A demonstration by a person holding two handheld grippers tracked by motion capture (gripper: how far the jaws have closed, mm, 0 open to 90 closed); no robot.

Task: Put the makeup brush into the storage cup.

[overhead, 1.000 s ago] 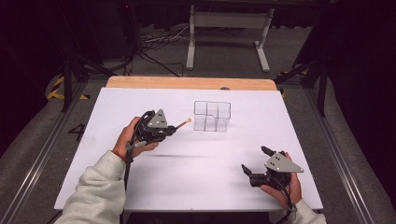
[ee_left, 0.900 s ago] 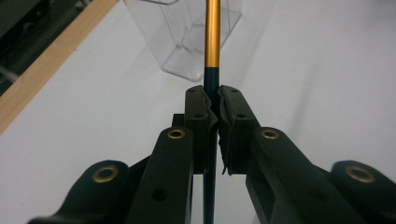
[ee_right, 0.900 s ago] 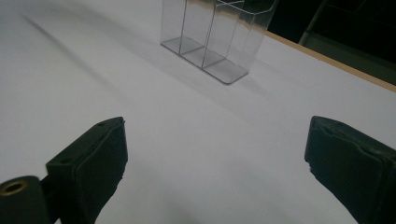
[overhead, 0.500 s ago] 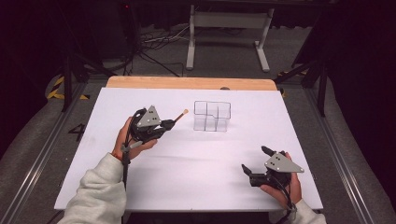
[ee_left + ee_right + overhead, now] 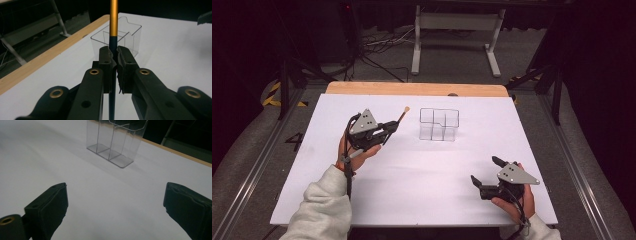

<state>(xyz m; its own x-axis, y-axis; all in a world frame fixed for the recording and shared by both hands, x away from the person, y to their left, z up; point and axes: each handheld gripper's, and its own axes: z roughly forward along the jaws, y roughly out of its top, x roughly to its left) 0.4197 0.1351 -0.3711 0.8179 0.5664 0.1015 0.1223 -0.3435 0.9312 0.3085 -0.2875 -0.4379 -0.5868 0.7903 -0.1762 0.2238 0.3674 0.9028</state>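
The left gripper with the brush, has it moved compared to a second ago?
Yes. In the high view the left gripper, shut on the brush, has drifted back and a little left, away from the clear organizer, which has stayed put.

- The high view looks forward and down from above the person's side, far enough to take in the whole table (image 5: 422, 165) and both grippers.
- The left gripper view rides close behind the left gripper (image 5: 113, 53), facing along its jaws toward the organizer (image 5: 125, 35) just ahead.
- The right gripper view looks low along the right gripper (image 5: 115, 197), with the same organizer (image 5: 112, 142) farther ahead.
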